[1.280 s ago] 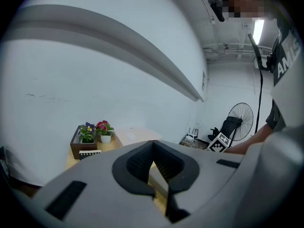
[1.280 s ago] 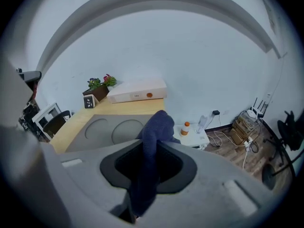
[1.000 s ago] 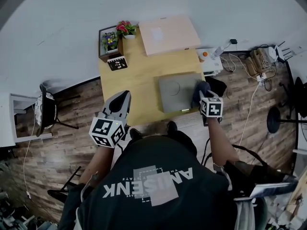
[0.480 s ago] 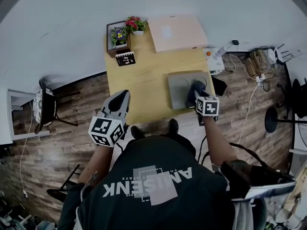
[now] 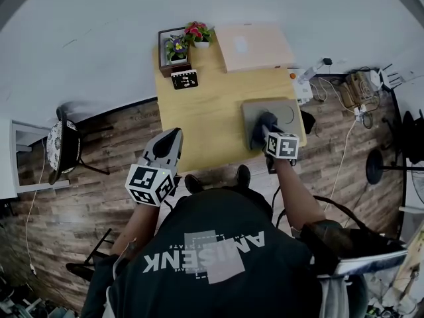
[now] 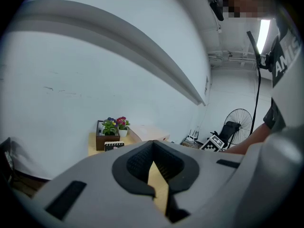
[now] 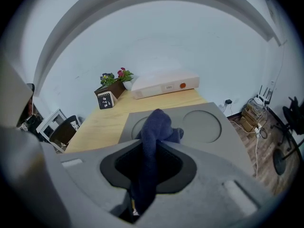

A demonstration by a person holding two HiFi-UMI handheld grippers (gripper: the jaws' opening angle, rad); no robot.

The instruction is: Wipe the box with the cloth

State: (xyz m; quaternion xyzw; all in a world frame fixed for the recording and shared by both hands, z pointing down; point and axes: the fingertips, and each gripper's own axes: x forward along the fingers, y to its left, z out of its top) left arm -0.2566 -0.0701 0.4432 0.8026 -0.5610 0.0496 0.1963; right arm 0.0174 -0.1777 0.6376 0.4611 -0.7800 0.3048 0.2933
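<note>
A flat grey box (image 5: 280, 114) (image 7: 199, 127) with two round recesses lies at the right front corner of the wooden table (image 5: 199, 118). My right gripper (image 5: 265, 126) (image 7: 151, 127) is shut on a dark blue cloth (image 5: 263, 122) (image 7: 156, 129), which rests on the box's left part. My left gripper (image 5: 170, 140) (image 6: 153, 163) hovers off the table's front left corner, jaws closed together with nothing between them.
At the table's far edge stand a wooden planter with flowers (image 5: 177, 45) (image 7: 113, 82), a small black card (image 5: 184, 79) and a flat pink box (image 5: 255, 45) (image 7: 164, 86). Cables and a power strip (image 5: 354, 88) lie on the wooden floor to the right. A chair (image 5: 63, 152) stands at left.
The right gripper has dragged the cloth leftward across the box, from its right edge to its left part. The head view has shifted; the left gripper has barely moved.
</note>
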